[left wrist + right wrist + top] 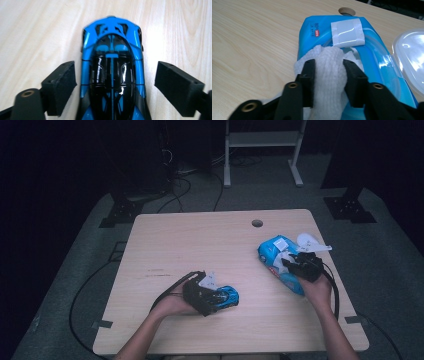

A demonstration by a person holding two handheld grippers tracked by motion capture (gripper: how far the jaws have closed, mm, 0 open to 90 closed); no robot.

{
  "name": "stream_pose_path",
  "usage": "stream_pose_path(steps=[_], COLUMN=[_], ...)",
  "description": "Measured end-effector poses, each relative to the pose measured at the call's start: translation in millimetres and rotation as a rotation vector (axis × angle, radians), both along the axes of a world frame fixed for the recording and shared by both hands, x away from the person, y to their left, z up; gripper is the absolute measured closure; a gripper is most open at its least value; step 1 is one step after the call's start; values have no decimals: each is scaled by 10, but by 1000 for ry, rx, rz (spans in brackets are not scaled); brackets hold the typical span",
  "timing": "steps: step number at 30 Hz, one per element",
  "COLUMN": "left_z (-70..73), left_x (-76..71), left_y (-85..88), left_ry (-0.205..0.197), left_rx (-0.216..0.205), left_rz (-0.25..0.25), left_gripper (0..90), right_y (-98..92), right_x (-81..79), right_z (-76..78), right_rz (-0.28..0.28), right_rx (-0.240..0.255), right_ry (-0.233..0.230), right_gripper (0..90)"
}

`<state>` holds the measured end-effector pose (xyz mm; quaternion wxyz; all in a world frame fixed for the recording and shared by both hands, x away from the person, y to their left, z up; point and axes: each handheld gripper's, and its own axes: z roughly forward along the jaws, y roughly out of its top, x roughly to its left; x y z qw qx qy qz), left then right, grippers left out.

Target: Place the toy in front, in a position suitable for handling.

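High view dim, surroundings near black; the counter point(200, 240) alone lit. Both tool views bright and even. Glare on the car roof point(110, 75) between the left tool's pads; edges slightly soft.

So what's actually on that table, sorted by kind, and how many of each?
Toy car: 1, blue and black, between the open jaws of the left gripper
Wipes pack: 1, blue, flip lid open
Wipe: 1, white, pinched by the right gripper
Grippers: 2
Total: 5
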<state>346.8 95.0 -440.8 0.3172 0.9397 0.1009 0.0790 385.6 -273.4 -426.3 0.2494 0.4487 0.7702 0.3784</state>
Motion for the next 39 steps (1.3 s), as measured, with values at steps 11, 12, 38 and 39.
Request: stream_pose_path(steps=[11, 12, 38, 39], left_z=[77, 80, -9, -9], left_x=[-123, -136, -279, -280], left_y=[293, 314, 518, 519], left_ry=[-44, -45, -5, -7], left_rx=[-128, -136, -172, -169], left_rz=[69, 74, 80, 80], left_gripper=[94, 94, 152, 153], right_y=[-118, -126, 1103, 1133], right_x=[-64, -96, -834, -797], right_z=[107, 145, 407, 360], right_rz=[4, 7, 636, 631], right_rx=[48, 68, 372, 366], right_ry=[-18, -22, 140, 156], right_gripper=[831, 835, 831, 827])
